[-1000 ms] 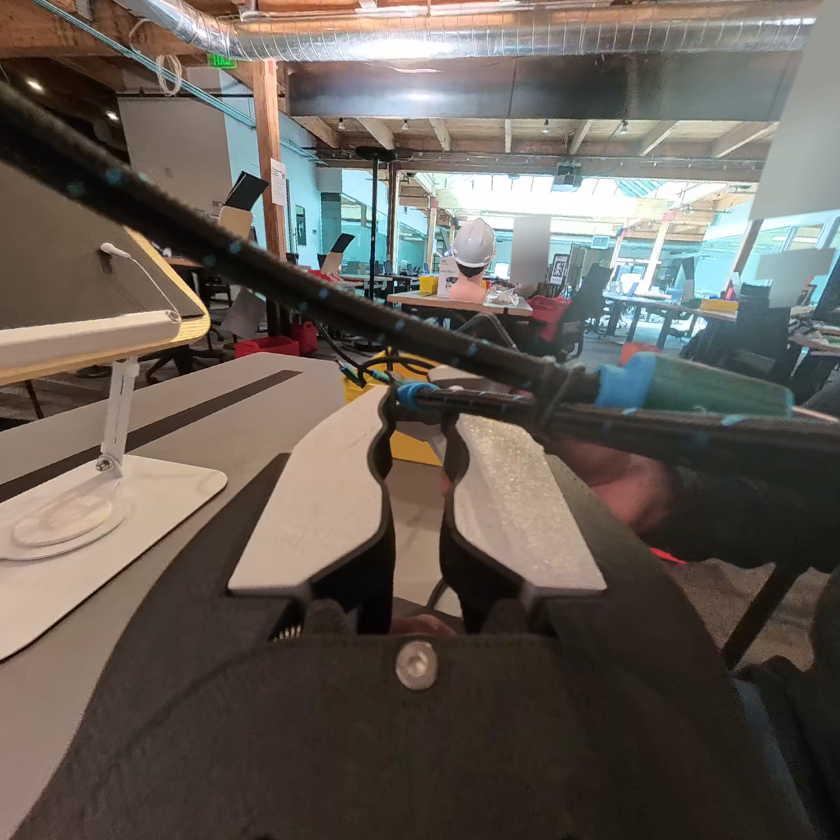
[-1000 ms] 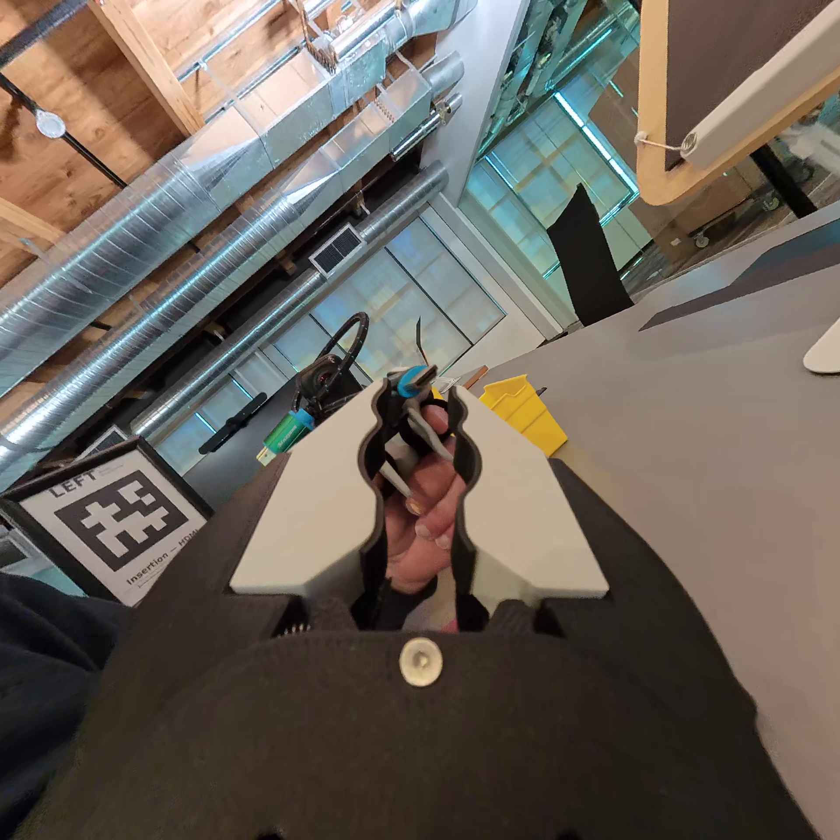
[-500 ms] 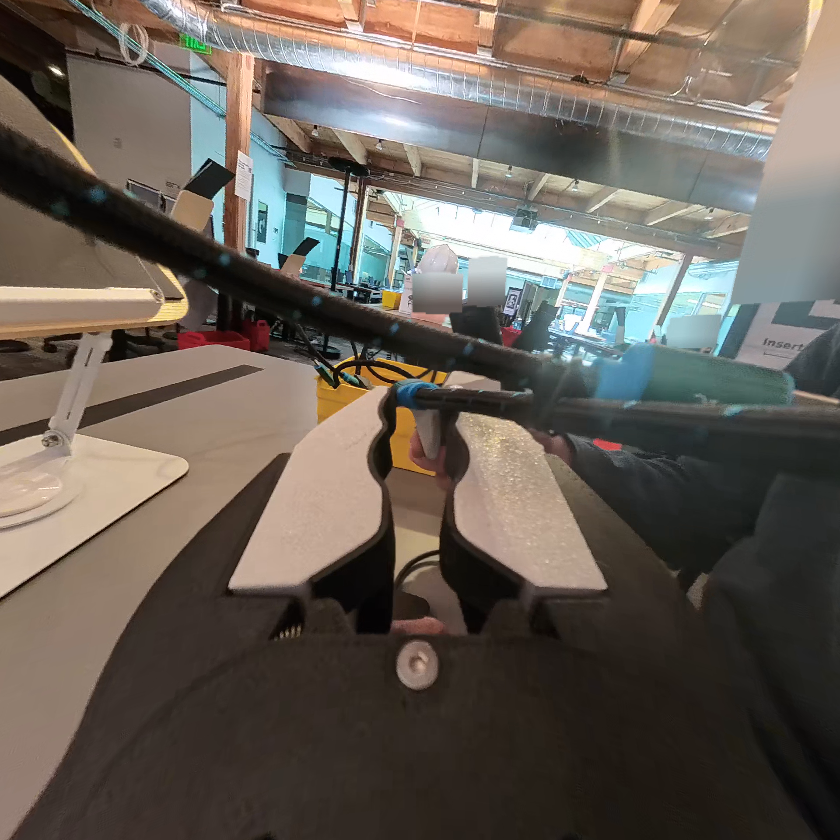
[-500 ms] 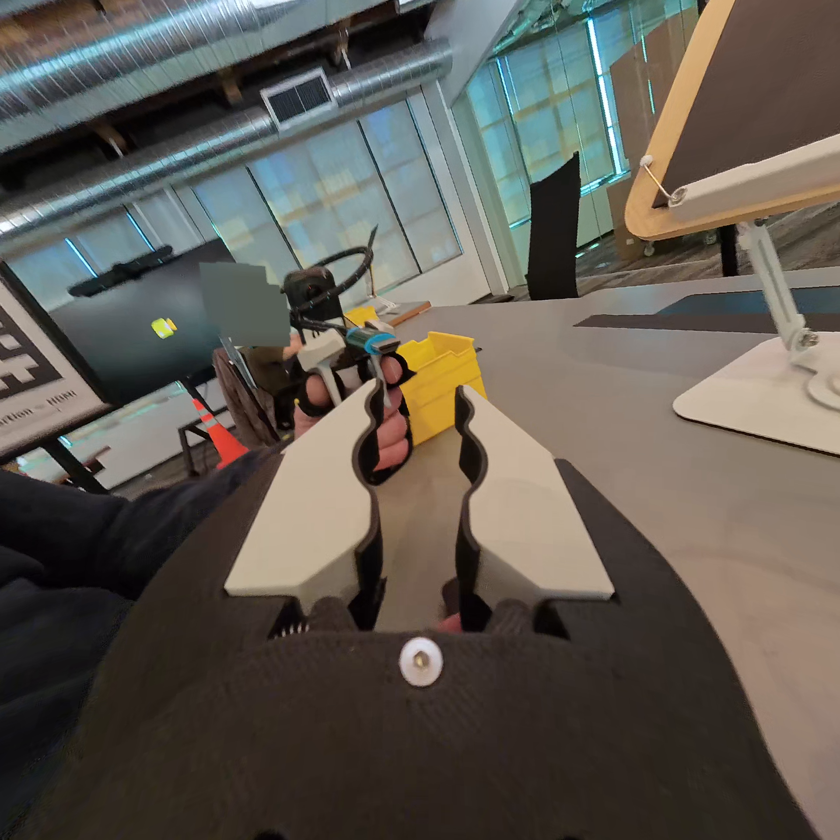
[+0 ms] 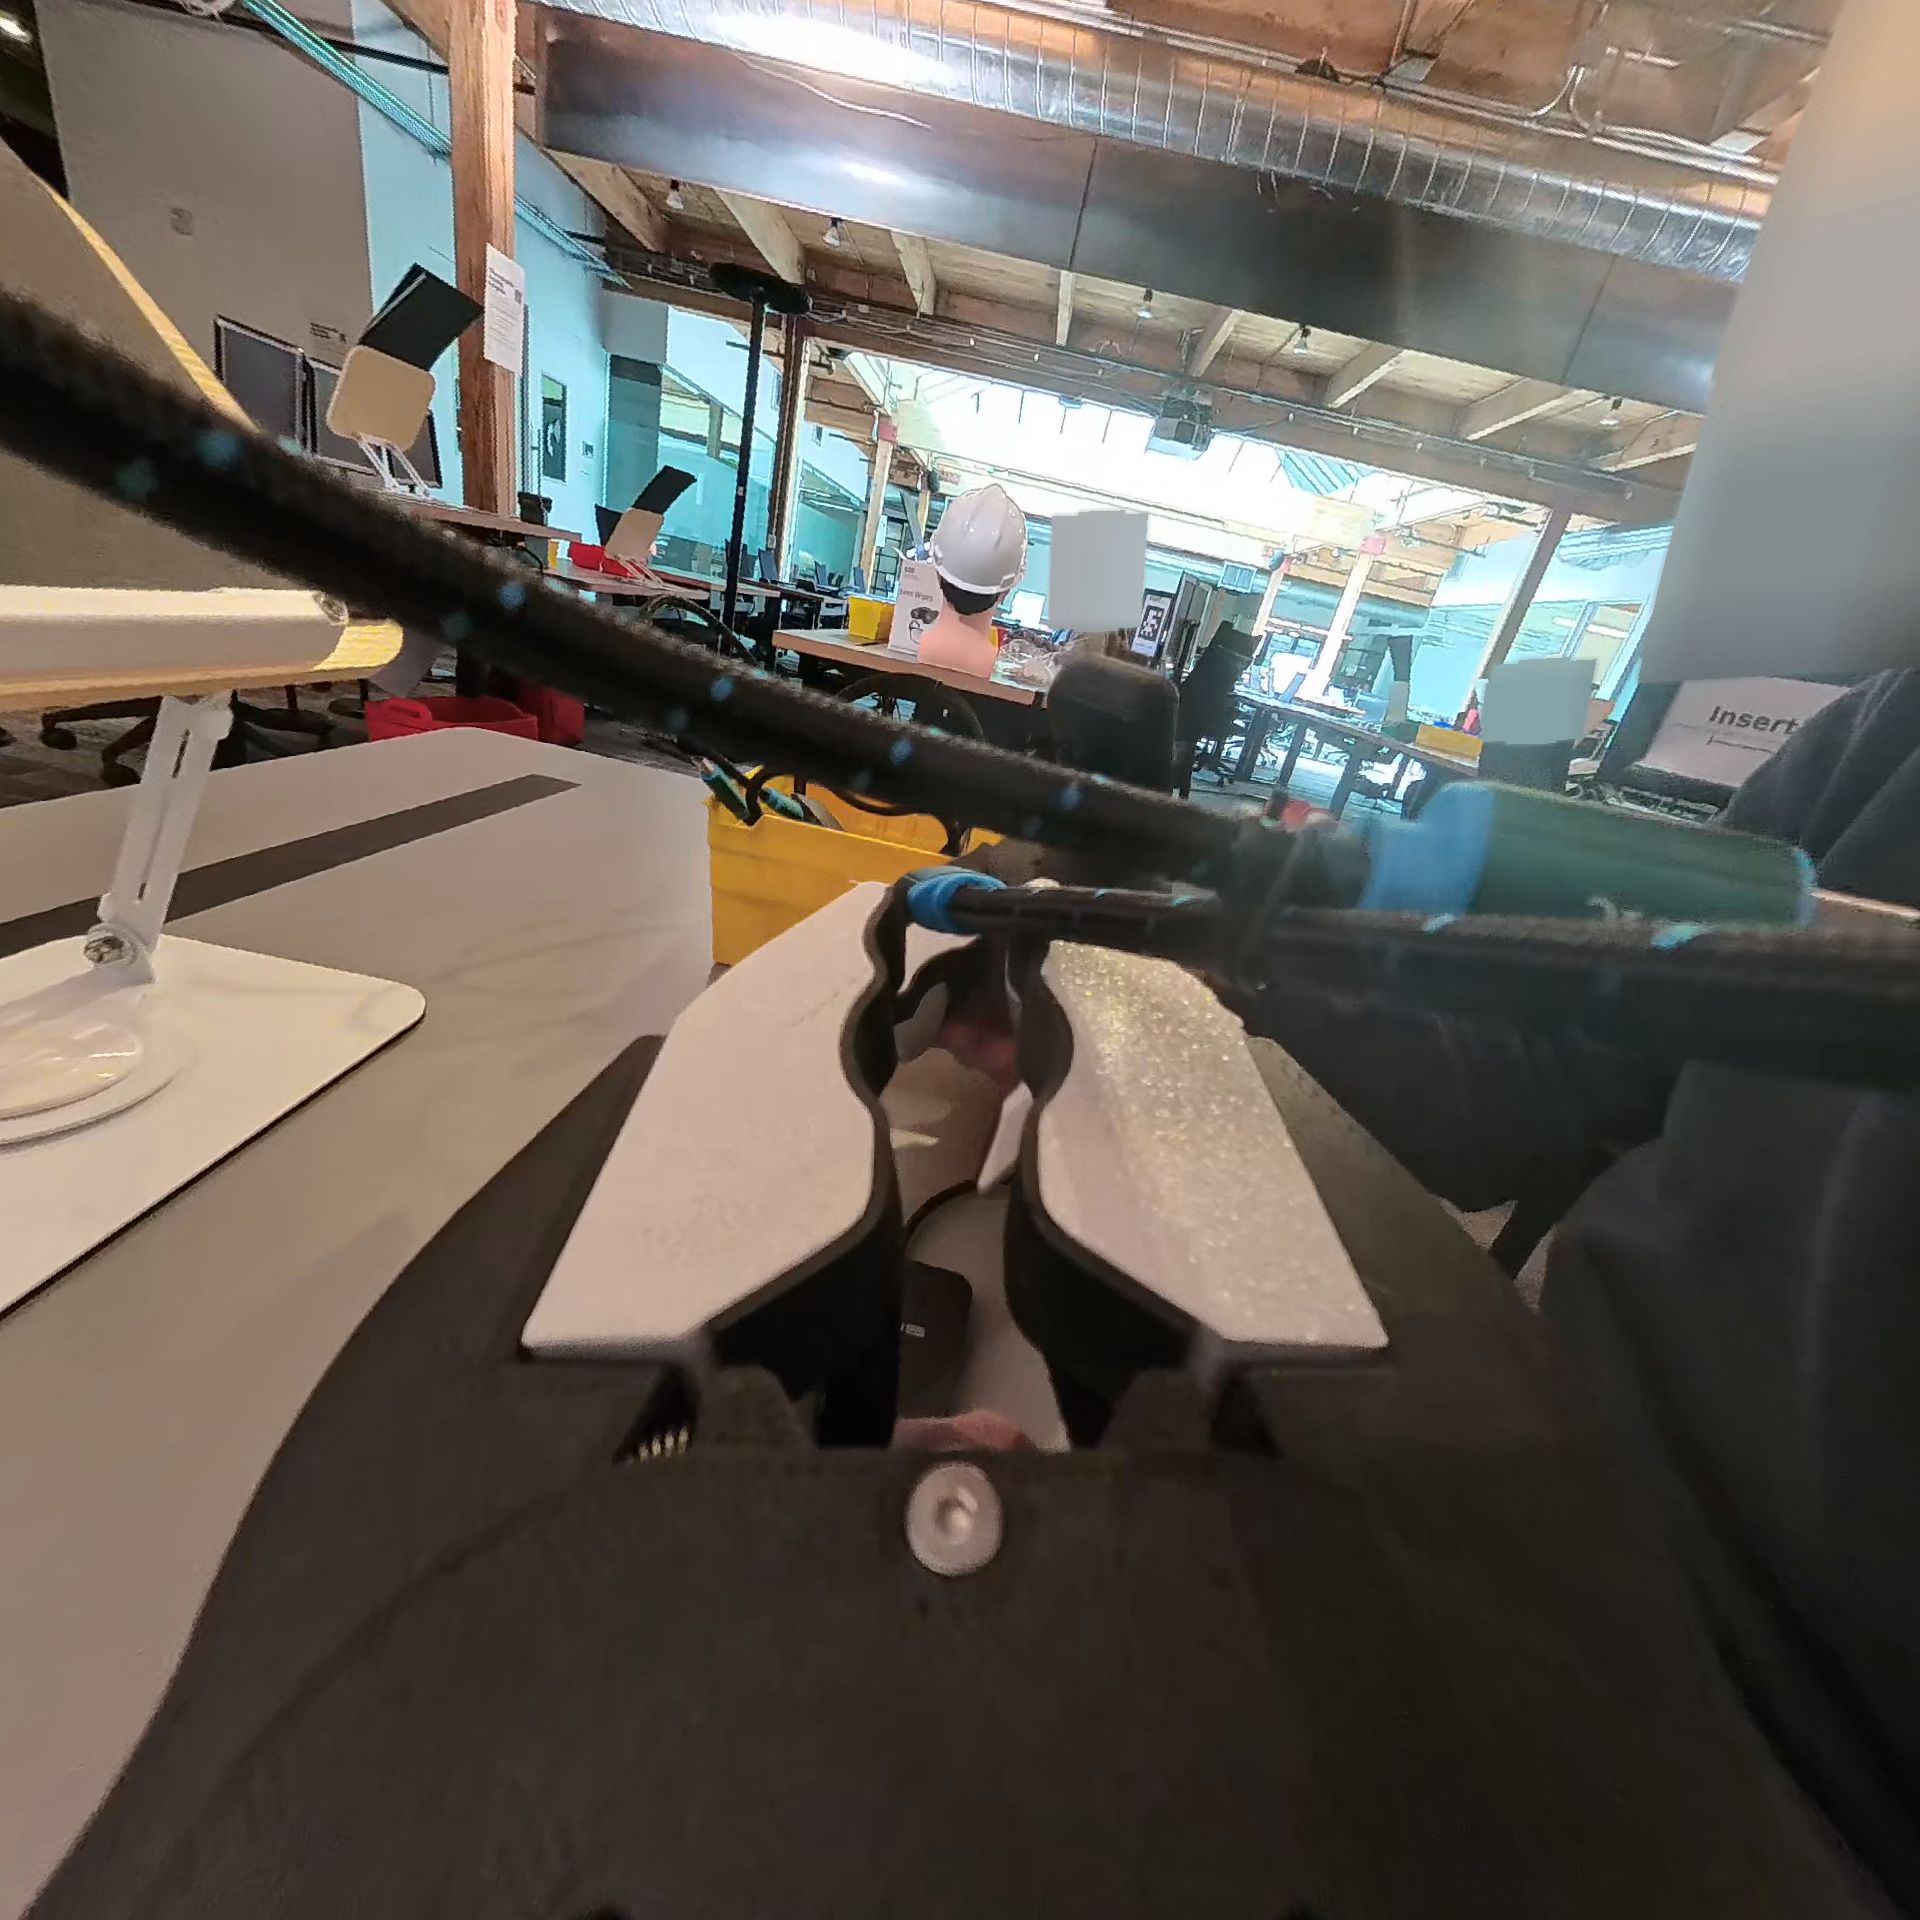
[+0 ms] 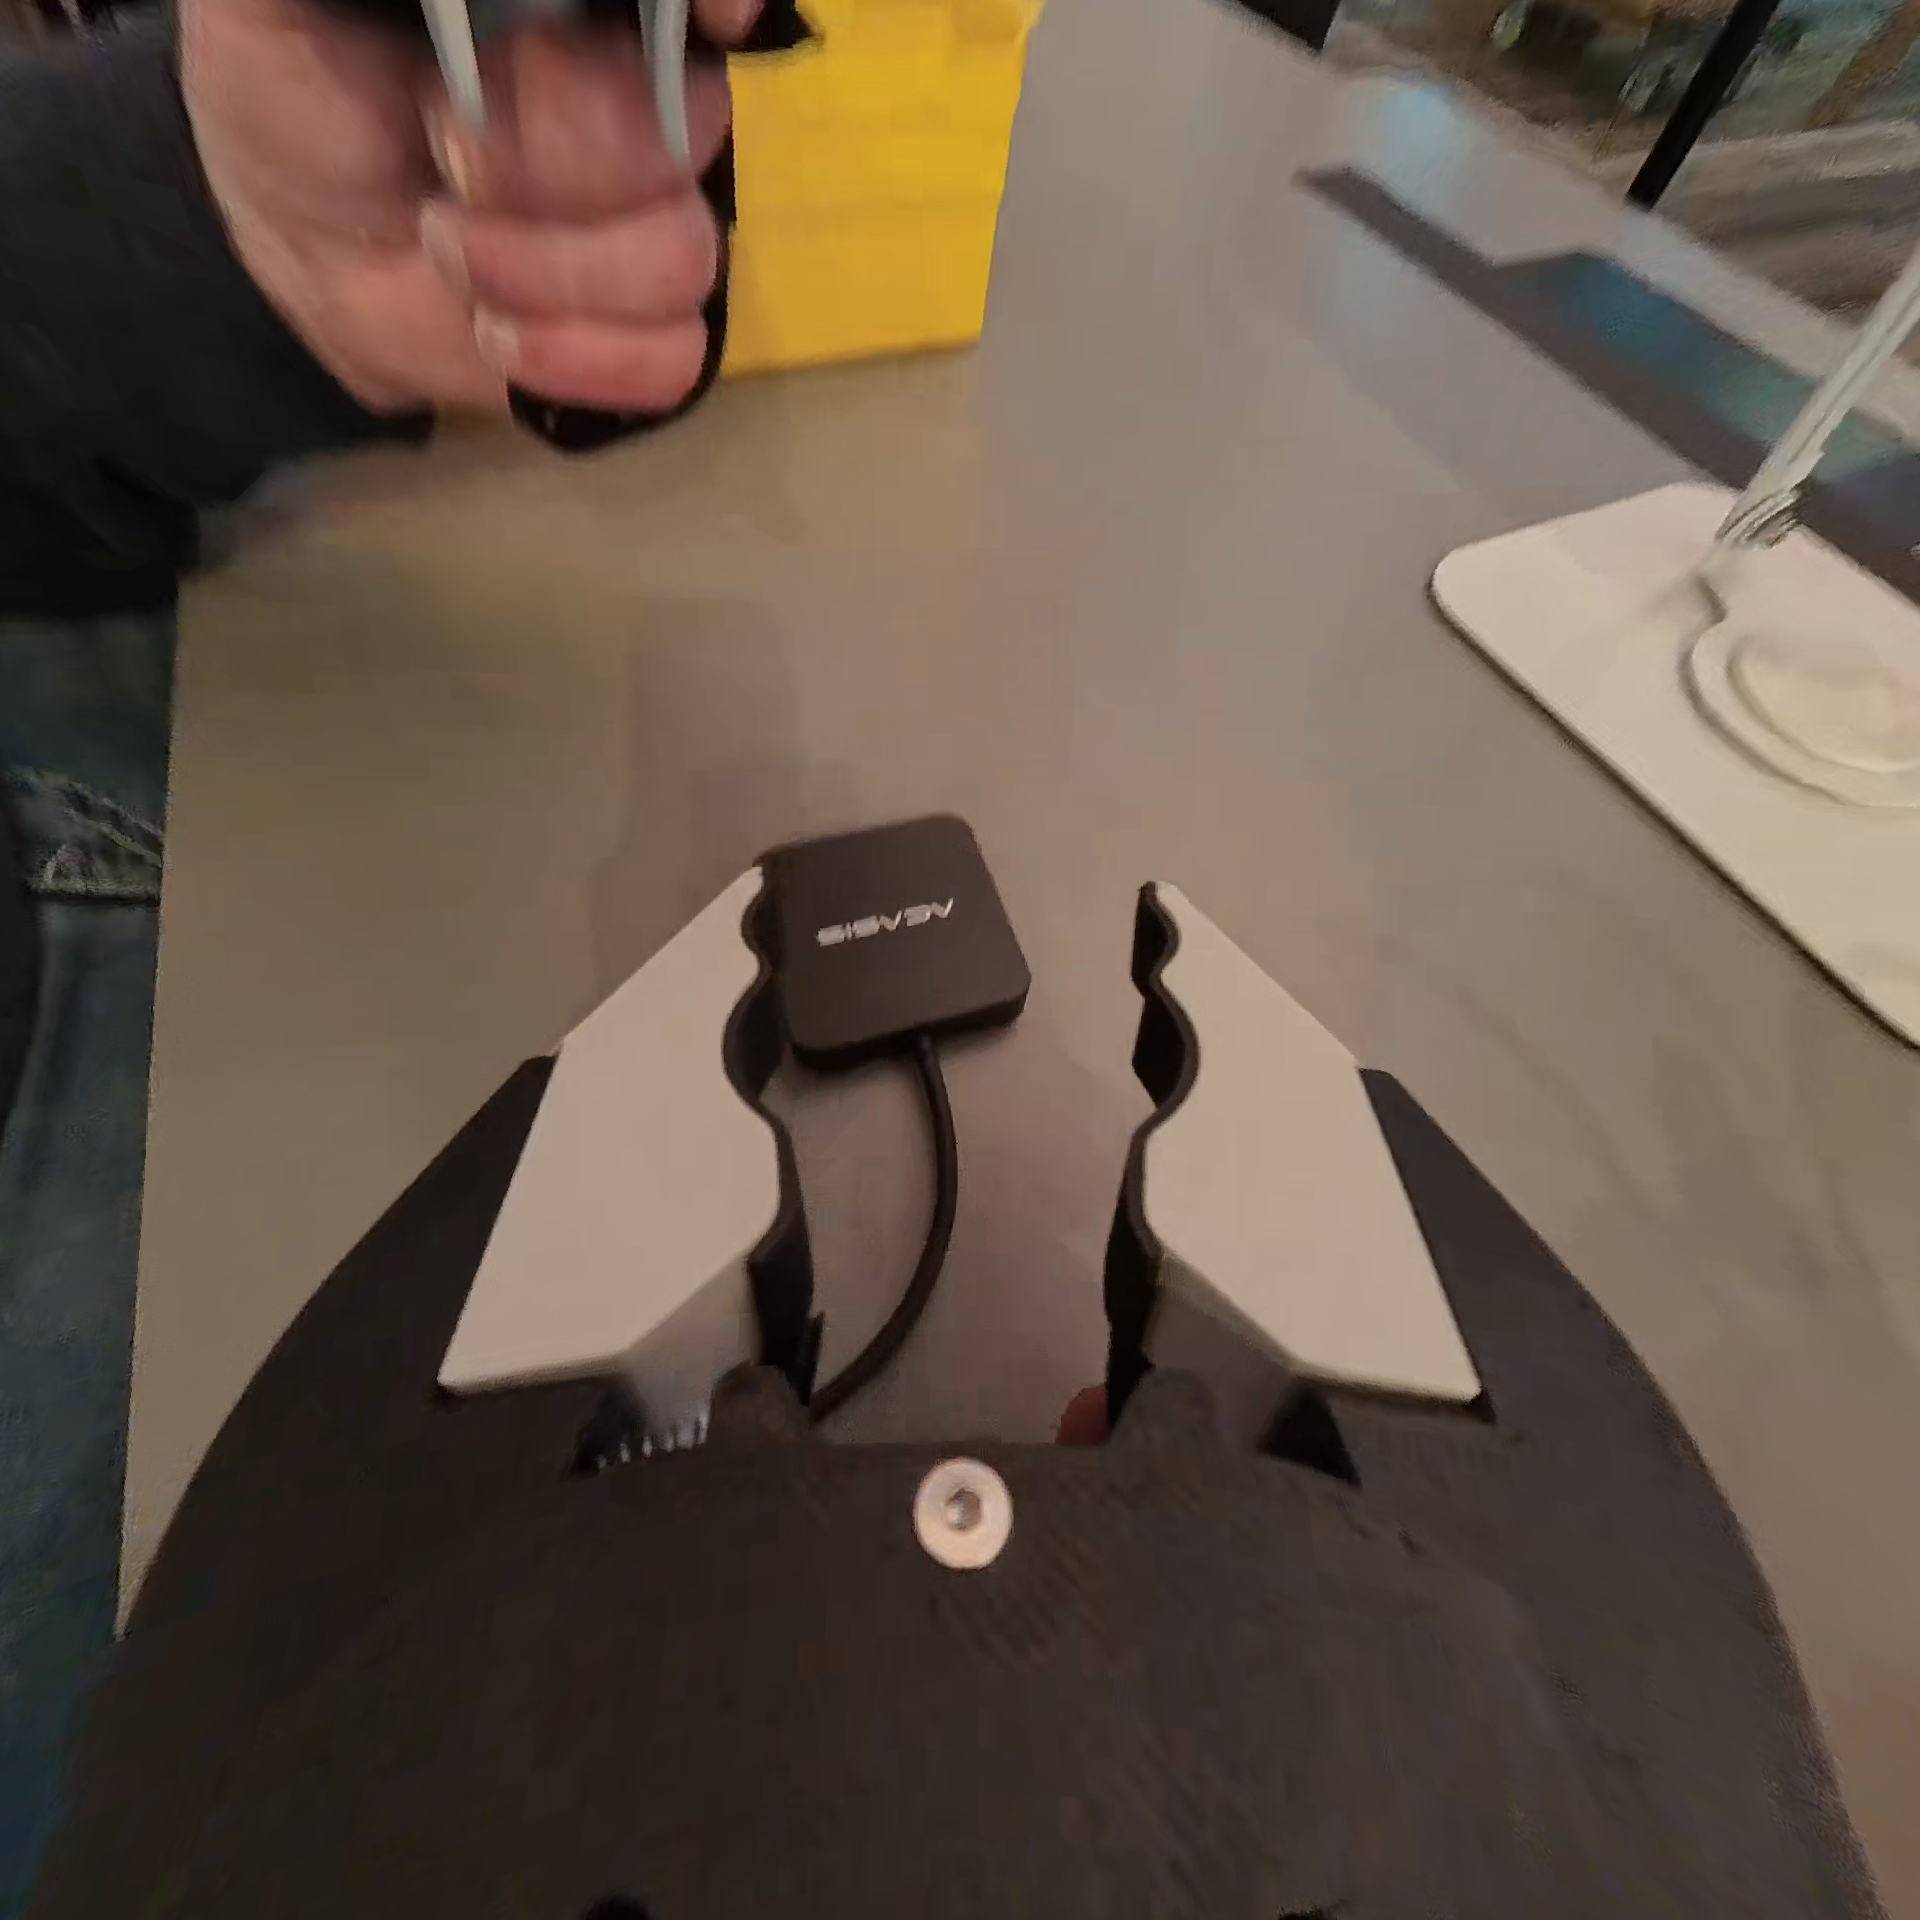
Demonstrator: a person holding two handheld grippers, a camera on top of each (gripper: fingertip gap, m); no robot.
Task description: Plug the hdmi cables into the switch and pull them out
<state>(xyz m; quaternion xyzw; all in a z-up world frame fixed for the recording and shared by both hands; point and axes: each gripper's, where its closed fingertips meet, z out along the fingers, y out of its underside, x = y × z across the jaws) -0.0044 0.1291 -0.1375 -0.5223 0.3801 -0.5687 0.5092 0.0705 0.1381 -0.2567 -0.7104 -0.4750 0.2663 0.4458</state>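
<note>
Switch (image 6: 902, 940) (blurred) half-hidden by right claw (image 6: 951, 914) — spread wide.

Left claw (image 5: 961, 940): black textured body, two pale grey fingers (image 5: 727, 1143) with wavy black inner edges, silver screw (image 5: 953, 1522) at centre. Right claw (image 6: 951, 904): same build. Person wears dark sleeve (image 6: 94, 343), blue jeans (image 6: 73, 1039).

open-plan workshop office: exposed ducts (image 5: 1351, 125), timber beams (image 5: 483, 249), rows of desks (image 5: 904, 665).
</note>
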